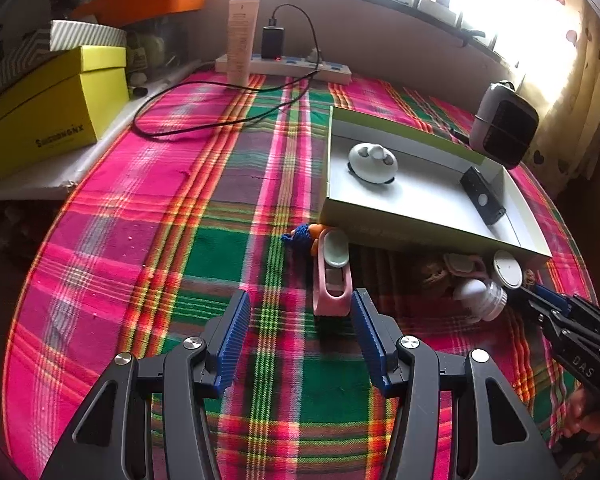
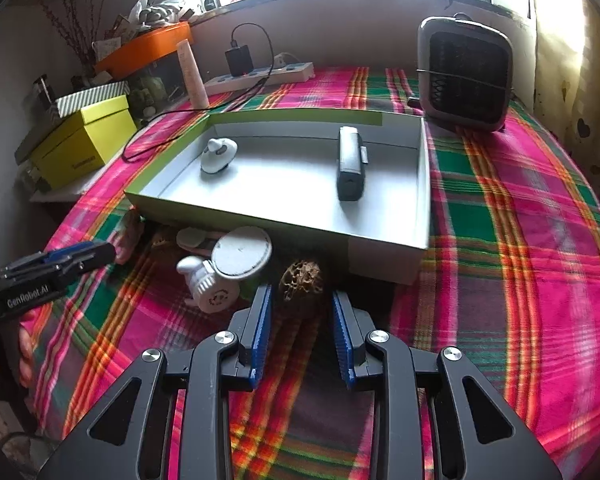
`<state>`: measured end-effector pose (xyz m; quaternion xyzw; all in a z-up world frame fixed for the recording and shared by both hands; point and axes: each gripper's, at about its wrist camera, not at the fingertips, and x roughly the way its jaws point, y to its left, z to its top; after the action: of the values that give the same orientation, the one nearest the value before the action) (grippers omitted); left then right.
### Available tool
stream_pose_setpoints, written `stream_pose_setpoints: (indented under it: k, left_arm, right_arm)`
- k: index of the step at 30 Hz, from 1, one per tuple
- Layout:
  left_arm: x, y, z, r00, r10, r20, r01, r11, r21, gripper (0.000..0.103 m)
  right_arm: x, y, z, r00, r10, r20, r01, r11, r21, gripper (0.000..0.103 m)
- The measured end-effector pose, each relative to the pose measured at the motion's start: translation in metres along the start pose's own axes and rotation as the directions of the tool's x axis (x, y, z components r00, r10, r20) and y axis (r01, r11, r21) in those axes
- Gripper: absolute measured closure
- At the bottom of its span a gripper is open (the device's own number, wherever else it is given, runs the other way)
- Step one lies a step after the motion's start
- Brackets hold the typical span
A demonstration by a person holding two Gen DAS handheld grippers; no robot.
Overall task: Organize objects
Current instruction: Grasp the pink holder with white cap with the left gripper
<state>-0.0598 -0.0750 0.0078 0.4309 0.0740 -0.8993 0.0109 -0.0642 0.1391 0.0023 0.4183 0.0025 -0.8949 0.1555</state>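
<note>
A shallow white box with green rim (image 1: 380, 220) (image 2: 384, 258) lies on the plaid cloth. In it are a white rounded gadget (image 1: 373, 162) (image 2: 219, 155) and a dark bar-shaped device (image 1: 482, 196) (image 2: 351, 163). In front of the box lie a pink holder (image 1: 332, 276), a blue-orange knitted toy (image 1: 302, 236), a white bottle (image 1: 480, 294) (image 2: 208, 284), a round white lid (image 1: 507, 270) (image 2: 242, 256) and a brown pitted lump (image 2: 301, 280). My left gripper (image 1: 300, 320) is open, just short of the pink holder. My right gripper (image 2: 301, 312) (image 1: 556, 308) is open, just short of the brown lump.
A small heater (image 1: 502, 124) (image 2: 465, 76) stands behind the box at the right. A power strip with charger and cable (image 1: 284, 62) (image 2: 256, 74), a tall tube (image 1: 242, 40) and a yellow box (image 1: 56, 108) (image 2: 86, 136) stand at the back left.
</note>
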Motion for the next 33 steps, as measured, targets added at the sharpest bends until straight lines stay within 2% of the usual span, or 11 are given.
stream_pose_setpoints:
  k: [14,20,28,30,32,33]
  left_arm:
    - [0.009,-0.015,0.007,1.0,-0.018,0.005,0.018,0.999,0.037,0.052]
    - [0.013,-0.009,0.004,1.0,-0.027,-0.016,0.028,1.0,0.005,0.052]
    - [0.015,-0.011,0.013,1.0,0.001,-0.002,-0.001,1.0,0.004,0.052]
    - [0.02,-0.01,0.012,1.0,-0.001,-0.031,0.001,1.0,-0.009,0.053]
    - [0.019,-0.008,0.011,1.0,-0.002,-0.018,0.002,1.0,-0.012,0.055]
    - [0.019,-0.007,0.012,1.0,-0.002,-0.016,0.001,1.0,-0.02,0.059]
  right_arm:
    - [-0.002,-0.003,-0.003,1.0,-0.015,-0.006,0.016,1.0,0.004,0.073]
    - [-0.002,-0.001,-0.003,1.0,-0.014,-0.007,0.014,1.0,-0.001,0.073]
    - [-0.001,-0.001,-0.002,1.0,-0.013,-0.009,0.013,1.0,-0.001,0.073]
    - [-0.001,-0.001,-0.002,1.0,-0.014,-0.009,0.014,1.0,-0.002,0.073]
    - [0.0,-0.001,-0.001,1.0,-0.013,-0.009,0.013,1.0,-0.001,0.073]
    - [0.0,-0.001,-0.001,1.0,-0.012,-0.009,0.012,1.0,-0.001,0.073]
